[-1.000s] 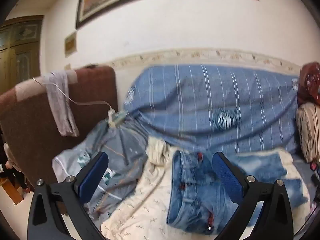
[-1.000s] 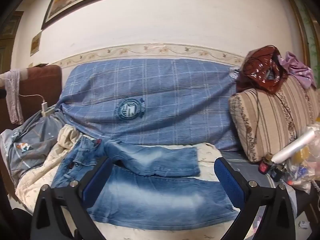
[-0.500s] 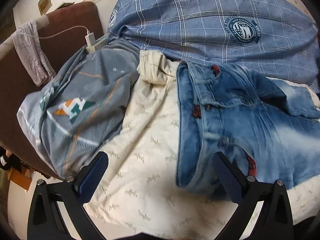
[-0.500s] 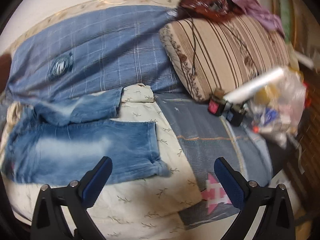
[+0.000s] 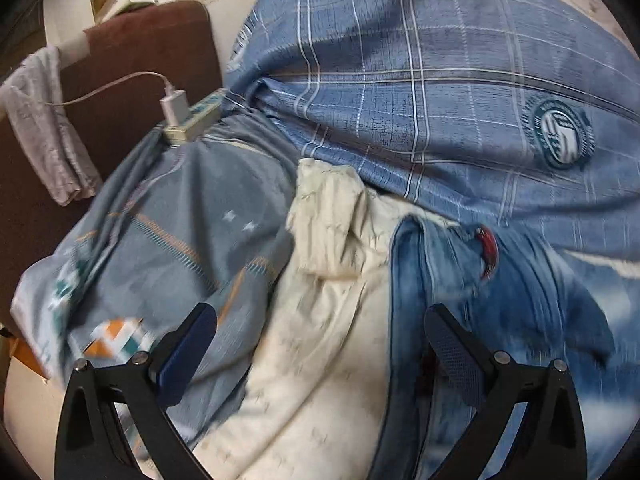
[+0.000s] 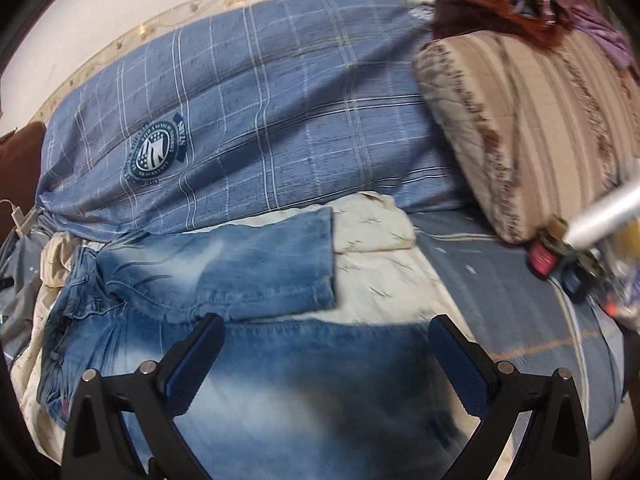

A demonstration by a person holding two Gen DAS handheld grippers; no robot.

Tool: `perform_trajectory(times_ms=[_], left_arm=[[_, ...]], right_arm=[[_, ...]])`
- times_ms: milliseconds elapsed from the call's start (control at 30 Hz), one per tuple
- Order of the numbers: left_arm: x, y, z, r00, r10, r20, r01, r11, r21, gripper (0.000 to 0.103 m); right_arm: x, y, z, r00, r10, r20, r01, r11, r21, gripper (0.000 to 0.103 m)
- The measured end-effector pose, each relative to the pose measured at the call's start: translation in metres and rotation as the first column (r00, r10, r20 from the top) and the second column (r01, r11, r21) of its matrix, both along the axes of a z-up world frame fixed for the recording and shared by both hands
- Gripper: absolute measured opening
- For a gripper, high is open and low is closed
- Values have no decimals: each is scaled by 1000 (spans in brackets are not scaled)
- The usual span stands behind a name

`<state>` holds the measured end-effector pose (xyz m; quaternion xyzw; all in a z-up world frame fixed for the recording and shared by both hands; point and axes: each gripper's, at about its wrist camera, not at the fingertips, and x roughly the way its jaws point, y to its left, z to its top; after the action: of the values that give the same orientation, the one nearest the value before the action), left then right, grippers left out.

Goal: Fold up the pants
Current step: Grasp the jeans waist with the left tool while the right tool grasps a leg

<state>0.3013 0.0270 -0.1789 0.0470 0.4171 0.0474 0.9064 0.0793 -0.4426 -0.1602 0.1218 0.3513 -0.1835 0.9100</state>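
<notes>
Faded blue jeans [image 6: 248,276] lie spread on a cream sheet [image 6: 376,240] on a sofa, waistband at the left, both legs running right. My right gripper [image 6: 320,348] is open and empty, low over the near leg. In the left wrist view the jeans' waistband [image 5: 416,280] with a red rivet patch lies on the right. My left gripper [image 5: 316,340] is open and empty, its right finger over the waistband edge, its left finger over a grey-blue patterned blanket [image 5: 180,240].
A blue checked cover [image 6: 260,120] drapes the sofa back. A striped cushion [image 6: 532,128] stands at the right, with bottles and a plastic roll [image 6: 592,220] beside it. A power strip with a white charger [image 5: 188,114] and a brown armrest [image 5: 132,64] are at the left.
Both grippers have dropped closer to the jeans. The left one moved in over the waistband. The right one swung back left from the cushion side onto the near leg.
</notes>
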Motion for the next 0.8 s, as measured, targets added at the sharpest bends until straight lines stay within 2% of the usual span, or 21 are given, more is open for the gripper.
perform_trajectory(times_ms=[200, 300, 433, 500, 567, 667, 800], left_arm=[[72, -21, -28, 995, -29, -94, 26, 999, -36, 102], [96, -34, -40, 990, -38, -134, 27, 996, -84, 96], [125, -58, -62, 978, -78, -193, 54, 990, -127, 77], [135, -69, -71, 971, -101, -216, 71, 988, -139, 70], [145, -80, -81, 964, -119, -239, 85, 985, -151, 52], [156, -91, -90, 953, -161, -256, 109, 973, -204, 43], [168, -103, -101, 948, -160, -276, 108, 975, -194, 43]], right_arm=[[54, -25, -10, 999, 28, -26, -28, 1000, -2, 103], [82, -42, -16, 999, 31, -39, -30, 999, 16, 101], [119, -67, -27, 998, 39, -50, -35, 996, 81, 94], [133, -80, -33, 998, 32, -54, -25, 993, 115, 87], [147, -93, -38, 998, 19, -55, -11, 988, 154, 83], [168, -108, -51, 997, 14, -72, 2, 978, 209, 79], [200, -112, -74, 988, 49, -146, -13, 972, 234, 72]])
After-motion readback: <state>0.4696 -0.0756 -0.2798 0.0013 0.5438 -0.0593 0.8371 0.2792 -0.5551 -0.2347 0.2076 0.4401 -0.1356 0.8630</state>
